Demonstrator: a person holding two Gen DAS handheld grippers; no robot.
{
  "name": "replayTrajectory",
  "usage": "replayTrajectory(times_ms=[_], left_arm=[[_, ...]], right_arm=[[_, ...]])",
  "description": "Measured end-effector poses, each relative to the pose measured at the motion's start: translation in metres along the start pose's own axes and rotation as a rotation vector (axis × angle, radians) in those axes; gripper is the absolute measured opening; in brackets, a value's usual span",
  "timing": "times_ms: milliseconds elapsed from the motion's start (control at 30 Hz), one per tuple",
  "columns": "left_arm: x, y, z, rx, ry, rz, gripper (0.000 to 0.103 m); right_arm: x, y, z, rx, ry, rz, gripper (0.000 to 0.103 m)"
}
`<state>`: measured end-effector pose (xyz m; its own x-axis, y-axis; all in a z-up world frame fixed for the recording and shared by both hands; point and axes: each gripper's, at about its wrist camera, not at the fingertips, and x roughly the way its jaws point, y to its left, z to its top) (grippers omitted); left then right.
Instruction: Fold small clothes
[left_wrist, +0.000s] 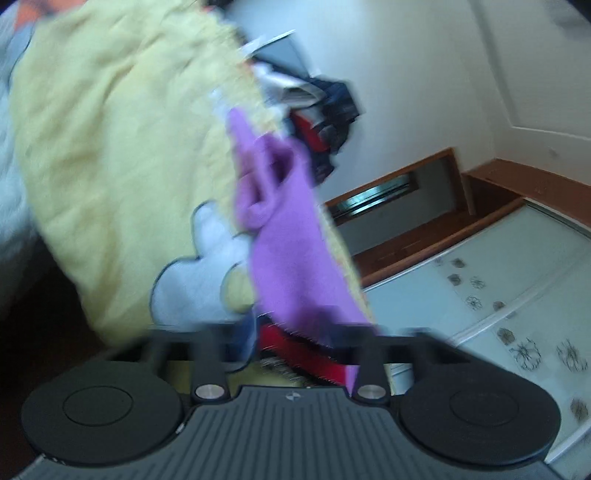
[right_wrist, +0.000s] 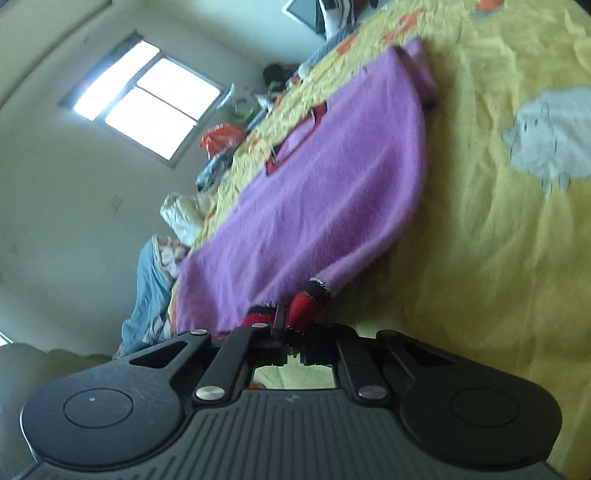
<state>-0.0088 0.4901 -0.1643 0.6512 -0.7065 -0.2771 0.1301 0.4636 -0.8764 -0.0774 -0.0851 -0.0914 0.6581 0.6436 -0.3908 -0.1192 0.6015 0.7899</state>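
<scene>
the purple sweater (right_wrist: 314, 192) lies spread on the yellow bed cover (right_wrist: 480, 240), its red-and-black ribbed hem (right_wrist: 303, 310) at the near edge, and that hem is what both tools have to handle. in the right wrist view the right hand-held gripper (right_wrist: 286, 332) has its fingers drawn close together with the red hem bunched between them, so it looks to be pinching the hem at one corner. the left wrist view is badly blurred: the left hand-held gripper (left_wrist: 291, 343) shows its linkage spread wide, and purple knit with a strip of red hem (left_wrist: 295, 347) crosses where the fingertips would be, but the tips themselves are hidden, so i cannot tell whether it holds the cloth or merely sits under it. the knit there hangs in a twisted fold (left_wrist: 266, 177) rather than flat. the step in hand seems to be lifting the hem to carry it over toward the neckline (right_wrist: 295, 144). to do it well, both corners should be held at the same height and kept apart so the hem stays taut and straight; the twisted part on the left side wants shaking out before the cloth is laid down. the fuzzy knit will cling and drag on the cover, so lift clear, then lower the hem square onto the shoulders. the grey animal print (right_wrist: 546, 133) on the cover lies beside the sweater, apart from it.
</scene>
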Motion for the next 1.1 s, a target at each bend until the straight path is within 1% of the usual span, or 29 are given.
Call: replayTrajectory(times_ms=[67,133,200,233,267,333,367,400,433,467,533,567,600,633,700,733,767,800,867,900,967,1033,1100], left_arm=[[0.003,0.001,-0.002,-0.003,0.016,0.006,0.002],[0.003,-0.006,-0.002,0.018,0.024,0.039,0.002],[0.004,-0.007,0.000,0.007,0.025,0.046,0.002],[0.004,-0.010,0.000,0.021,0.026,0.049,0.002],[0.002,-0.014,-0.001,0.039,0.020,0.040,0.002],[-0.006,-0.024,0.000,0.041,-0.002,-0.002,0.002],[-0.013,-0.031,0.000,0.043,-0.021,-0.017,0.002],[-0.022,-0.036,-0.001,0.042,-0.048,-0.049,0.002],[-0.032,-0.039,-0.001,0.033,-0.070,-0.081,0.002],[-0.039,-0.041,-0.002,0.019,-0.086,-0.096,0.002],[-0.049,-0.038,-0.007,-0.003,-0.095,-0.108,0.002],[-0.051,-0.034,-0.011,-0.007,-0.093,-0.082,0.002],[-0.050,-0.027,-0.015,-0.027,-0.082,-0.065,0.002],[-0.048,-0.018,-0.022,-0.051,-0.077,-0.066,0.002],[-0.044,-0.002,-0.031,-0.087,-0.071,-0.034,0.002],[-0.042,0.007,-0.035,-0.115,-0.075,-0.033,0.002],[-0.042,0.013,-0.036,-0.137,-0.088,-0.039,0.002],[-0.042,0.016,-0.037,-0.146,-0.095,-0.037,0.002],[-0.041,0.021,-0.035,-0.158,-0.104,-0.035,0.002],[-0.041,0.022,-0.033,-0.165,-0.109,-0.042,0.002],[-0.039,0.020,-0.028,-0.151,-0.103,-0.038,0.002],[-0.036,0.018,-0.024,-0.142,-0.095,-0.052,0.002],[-0.032,0.014,-0.022,-0.126,-0.082,-0.057,0.002]], right_arm=[[-0.006,0.004,0.004,-0.011,-0.019,0.011,0.005],[-0.010,0.009,0.007,-0.048,-0.035,-0.018,0.005],[-0.012,0.006,0.008,-0.043,-0.039,-0.018,0.005],[-0.014,0.005,0.009,-0.040,-0.047,-0.025,0.005],[-0.017,0.004,0.010,-0.031,-0.060,-0.015,0.005],[-0.029,0.007,0.014,-0.018,-0.107,0.013,0.005],[-0.038,0.011,0.018,-0.020,-0.137,0.031,0.004],[-0.045,0.015,0.021,-0.022,-0.161,0.039,0.004],[-0.055,0.020,0.024,-0.031,-0.184,0.040,0.004],[-0.067,0.023,0.026,-0.050,-0.204,0.034,0.004],[-0.084,0.025,0.027,-0.088,-0.225,-0.014,0.004],[-0.089,0.020,0.027,-0.095,-0.218,-0.049,0.004],[-0.091,0.013,0.026,-0.095,-0.201,-0.079,0.004],[-0.092,0.002,0.024,-0.080,-0.183,-0.115,0.004],[-0.088,-0.017,0.020,-0.022,-0.125,-0.161,0.008],[-0.086,-0.024,0.018,0.004,-0.109,-0.183,0.014],[-0.084,-0.029,0.016,0.016,-0.111,-0.197,0.036],[-0.081,-0.032,0.014,0.011,-0.107,-0.199,0.064],[-0.078,-0.032,0.012,0.013,-0.121,-0.138,0.082],[-0.075,-0.028,0.013,0.002,-0.125,-0.140,0.084],[-0.063,-0.021,0.014,-0.045,-0.106,-0.169,0.085],[-0.050,-0.011,0.012,-0.105,-0.101,-0.192,0.084],[-0.036,0.003,0.007,-0.178,-0.091,-0.236,0.084]])
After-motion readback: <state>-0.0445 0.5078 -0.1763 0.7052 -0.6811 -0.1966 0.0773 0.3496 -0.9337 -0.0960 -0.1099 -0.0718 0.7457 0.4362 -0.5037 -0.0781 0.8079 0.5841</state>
